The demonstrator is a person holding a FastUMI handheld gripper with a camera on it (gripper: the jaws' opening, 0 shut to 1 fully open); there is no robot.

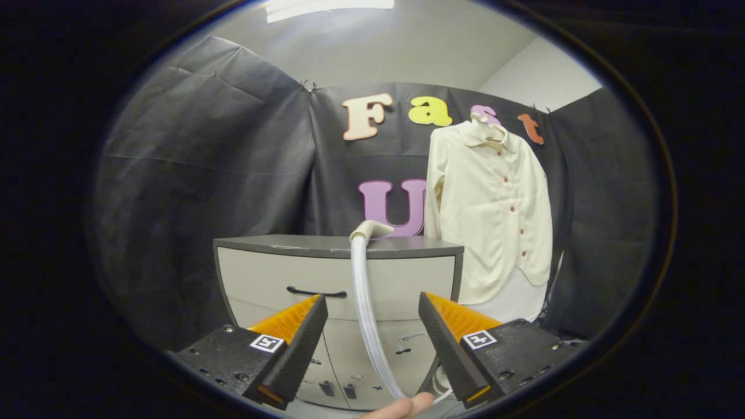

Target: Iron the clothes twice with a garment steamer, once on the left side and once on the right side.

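Observation:
A cream button-up shirt [495,209] hangs upright on a stand against the booth wall, beyond the fingers and to their right. The garment steamer's head [371,230] rests on top of a grey cabinet [273,273] straight ahead. Its white ribbed hose [364,302] runs down the cabinet front and passes between my fingers. My gripper [372,326] is open, with the hose in the gap and neither finger touching it. A fingertip of a hand [401,406] shows low between the fingers.
The cabinet has a dark top, a drawer with a black handle [316,292] and lower doors. Black cloth walls close in behind and to the left. The shirt's stand sits just right of the cabinet.

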